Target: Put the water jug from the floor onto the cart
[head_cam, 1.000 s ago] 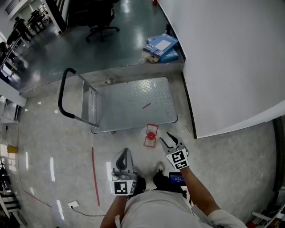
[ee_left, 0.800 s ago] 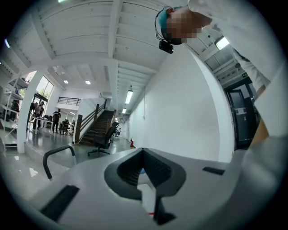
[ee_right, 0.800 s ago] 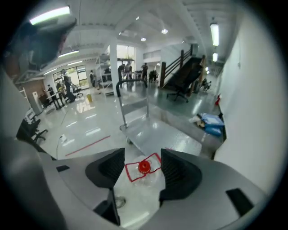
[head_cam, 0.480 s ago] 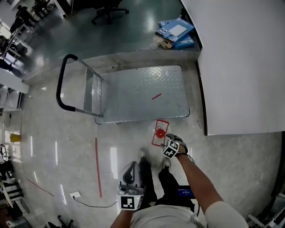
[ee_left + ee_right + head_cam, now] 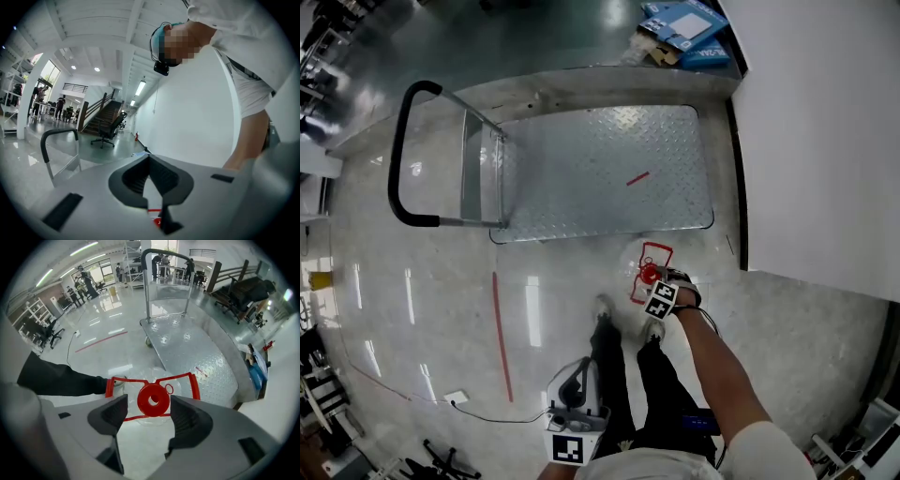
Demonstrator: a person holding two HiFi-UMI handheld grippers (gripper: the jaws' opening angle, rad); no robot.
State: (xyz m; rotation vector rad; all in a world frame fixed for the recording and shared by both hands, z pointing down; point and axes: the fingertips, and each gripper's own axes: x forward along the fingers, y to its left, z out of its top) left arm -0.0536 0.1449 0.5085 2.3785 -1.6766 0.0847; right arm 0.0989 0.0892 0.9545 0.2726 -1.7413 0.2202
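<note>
The water jug [image 5: 653,255] is clear plastic with a red cap [image 5: 153,400] and a red handle frame, and it stands on the floor just in front of the cart. The cart's steel deck [image 5: 600,169] is bare except for a short red strip. My right gripper [image 5: 656,284] points straight down over the jug. In the right gripper view it [image 5: 149,409] is open, with the cap between its jaws and the pads not touching it. My left gripper [image 5: 572,377] hangs low near my legs, away from the jug. Its jaws [image 5: 150,157] meet at the tips, holding nothing.
The cart's black push handle [image 5: 401,155] is at the left end. A white wall [image 5: 825,141] runs along the right, close to the jug. Blue boxes [image 5: 684,23] lie beyond the cart. A red floor line [image 5: 500,337] and my feet [image 5: 602,309] lie below the cart.
My right gripper dropped from beside the jug to right over its cap and turned downward, its jaws now wider. The left gripper sank toward the bottom of the head view.
</note>
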